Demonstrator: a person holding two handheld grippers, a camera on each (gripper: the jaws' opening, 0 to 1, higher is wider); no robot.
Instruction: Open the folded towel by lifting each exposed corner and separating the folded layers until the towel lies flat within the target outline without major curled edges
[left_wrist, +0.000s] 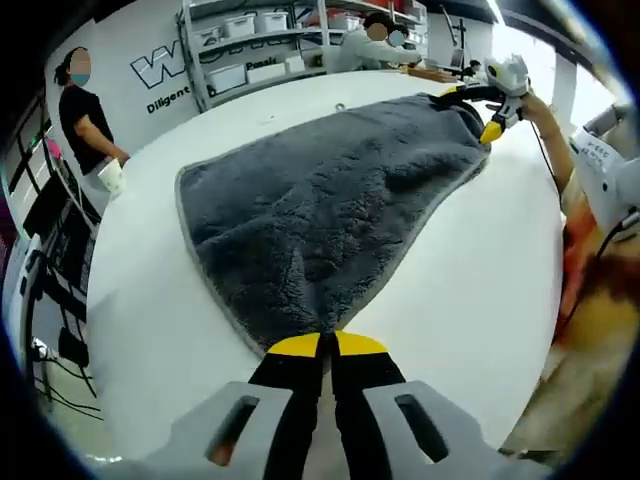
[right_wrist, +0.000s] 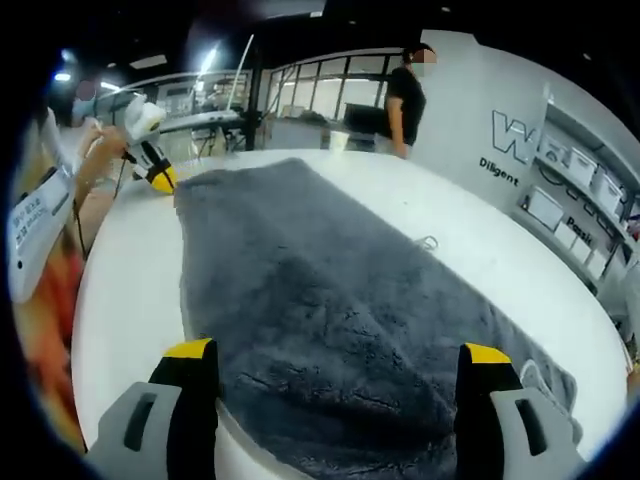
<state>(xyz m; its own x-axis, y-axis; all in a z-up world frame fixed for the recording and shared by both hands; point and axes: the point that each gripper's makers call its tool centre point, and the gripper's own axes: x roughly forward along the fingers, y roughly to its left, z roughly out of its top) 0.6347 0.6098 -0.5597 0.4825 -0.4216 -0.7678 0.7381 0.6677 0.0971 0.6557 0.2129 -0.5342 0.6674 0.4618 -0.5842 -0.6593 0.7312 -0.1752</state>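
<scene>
In the left gripper view, the dark grey fluffy towel with a pale stitched hem (left_wrist: 320, 220) spreads across the round white bench (left_wrist: 160, 320) from the lower centre of the frame toward the upper right. The left gripper (left_wrist: 327, 345), with yellow-tipped black jaws, rises from the bottom centre with its jaws pressed together on the near corner of the towel, which tapers to a point right at the tips. At the upper right of this frame the right gripper (left_wrist: 490, 125) sits at the towel's far end, held by a hand; whether it touches the fabric there is too small to tell.

In the right gripper view, the right gripper (right_wrist: 338, 352) has its jaws spread wide apart, one at the lower left and one at the lower right, with the towel (right_wrist: 330, 300) lying between and beneath them. The towel runs from the bottom of the frame up to the upper left, where the left gripper (right_wrist: 160, 178) meets its far corner. The bench (right_wrist: 470, 240) shows bare to the right of the towel. A person in a black shirt (right_wrist: 405, 100) stands beyond the bench at the top of the frame.
</scene>
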